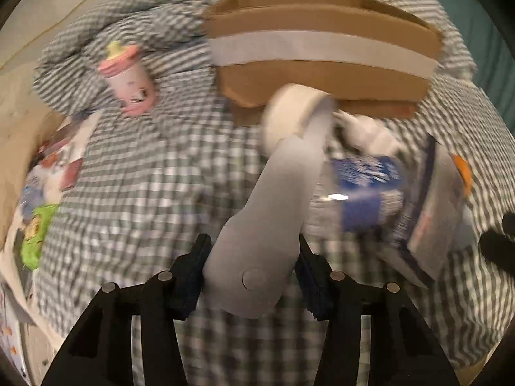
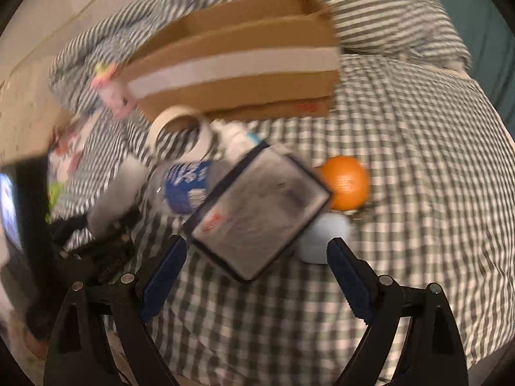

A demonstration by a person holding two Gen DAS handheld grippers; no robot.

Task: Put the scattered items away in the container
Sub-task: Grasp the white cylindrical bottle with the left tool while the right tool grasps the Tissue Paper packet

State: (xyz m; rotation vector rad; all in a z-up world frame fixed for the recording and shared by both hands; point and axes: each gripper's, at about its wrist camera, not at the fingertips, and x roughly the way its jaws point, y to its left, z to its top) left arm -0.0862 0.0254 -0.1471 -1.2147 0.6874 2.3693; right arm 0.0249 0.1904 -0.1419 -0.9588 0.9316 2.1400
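A cardboard box (image 1: 322,45) with a white stripe lies on the checked bedcover; it also shows in the right wrist view (image 2: 238,64). My left gripper (image 1: 252,273) is shut on a grey tape dispenser (image 1: 267,225) whose tape roll (image 1: 289,112) points at the box. The dispenser also shows at left in the right wrist view (image 2: 116,193). My right gripper (image 2: 254,276) is open and empty, just short of a flat dark-edged packet (image 2: 260,212). A blue-labelled bottle (image 2: 190,186), an orange (image 2: 346,183) and a pale blue object (image 2: 325,238) lie around the packet.
A pink cup (image 1: 128,77) lies left of the box. Papers and a green packet (image 1: 35,231) lie at the bed's left edge. A striped pillow (image 2: 402,16) lies behind the box. The view is blurred by motion.
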